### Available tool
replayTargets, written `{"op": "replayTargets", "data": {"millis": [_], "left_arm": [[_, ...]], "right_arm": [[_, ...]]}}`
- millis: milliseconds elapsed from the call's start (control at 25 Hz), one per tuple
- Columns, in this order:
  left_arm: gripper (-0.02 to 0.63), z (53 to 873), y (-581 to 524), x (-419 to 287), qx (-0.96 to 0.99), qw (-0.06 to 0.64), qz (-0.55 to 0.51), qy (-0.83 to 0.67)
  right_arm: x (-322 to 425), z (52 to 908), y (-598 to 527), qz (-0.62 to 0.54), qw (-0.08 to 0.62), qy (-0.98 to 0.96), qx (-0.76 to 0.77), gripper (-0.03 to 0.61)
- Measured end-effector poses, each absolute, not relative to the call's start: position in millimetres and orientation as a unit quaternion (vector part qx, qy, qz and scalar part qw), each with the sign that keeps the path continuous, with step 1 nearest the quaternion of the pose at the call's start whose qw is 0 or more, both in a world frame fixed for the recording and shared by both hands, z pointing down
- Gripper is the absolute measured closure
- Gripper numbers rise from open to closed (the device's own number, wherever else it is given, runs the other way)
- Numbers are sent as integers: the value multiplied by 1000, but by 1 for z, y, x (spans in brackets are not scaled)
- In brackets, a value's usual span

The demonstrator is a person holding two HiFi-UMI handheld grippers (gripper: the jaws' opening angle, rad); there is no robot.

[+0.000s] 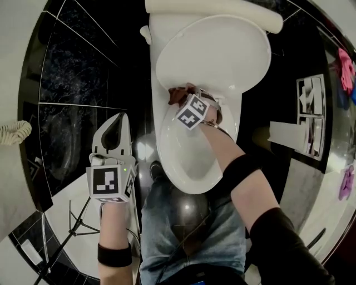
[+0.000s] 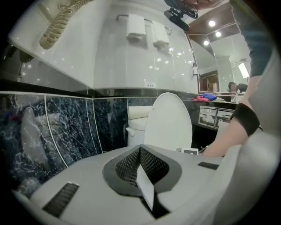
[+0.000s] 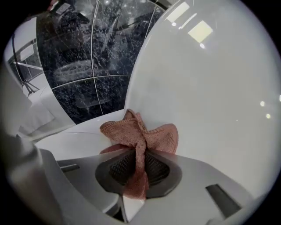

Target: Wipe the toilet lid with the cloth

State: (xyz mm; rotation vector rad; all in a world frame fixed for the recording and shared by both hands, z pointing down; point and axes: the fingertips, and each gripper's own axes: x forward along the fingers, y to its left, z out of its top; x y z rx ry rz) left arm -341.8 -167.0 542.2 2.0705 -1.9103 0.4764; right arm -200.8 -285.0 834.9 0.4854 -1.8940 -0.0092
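Head view: toilet lid (image 1: 214, 58) stands up against the tank (image 1: 222, 8), inner face toward the camera. Right gripper (image 1: 186, 96) is at the lid's lower left edge, close to the hinge, with the reddish-brown cloth (image 1: 177, 93) bunched at its tip, above the toilet seat (image 1: 183, 161). Left gripper (image 1: 115, 121) hangs left of the toilet over the dark floor (image 1: 72, 111), well apart from the lid and touching nothing. Left gripper view: jaws together, nothing between them, lid upright far ahead, a forearm at the right. Right gripper view: jaws clamped on a twisted fold of the cloth, the rest fans out beyond the tips and lies against the bottom of the lid where it meets the seat. Progress, judged: cloth is in hand and on the lid, so wiping looks under way at the low end. No streaks or wet marks show, so can't tell what is covered; the broad upper face likely is left.
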Motion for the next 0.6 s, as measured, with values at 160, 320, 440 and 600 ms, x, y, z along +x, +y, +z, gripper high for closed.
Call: {"op": "replayTargets", "data": {"millis": [160,320,440,600], "left_arm": [[612,522,-164,-327,721,146,164,-657],[612,478,-155,-308,724,149,162,-654],[612,437,-146,-295,724,148,154,-655],[612,391,-126,-283,729,132,158,-653]], "right_arm": [[-191,788,-286,11,530,-816,230,502],[-179,712,-280,38,483,-837,254,502],[-162,649,-270,55,450,-850,269,502],[-133,553,-249,73,398,-867,292,500]]}}
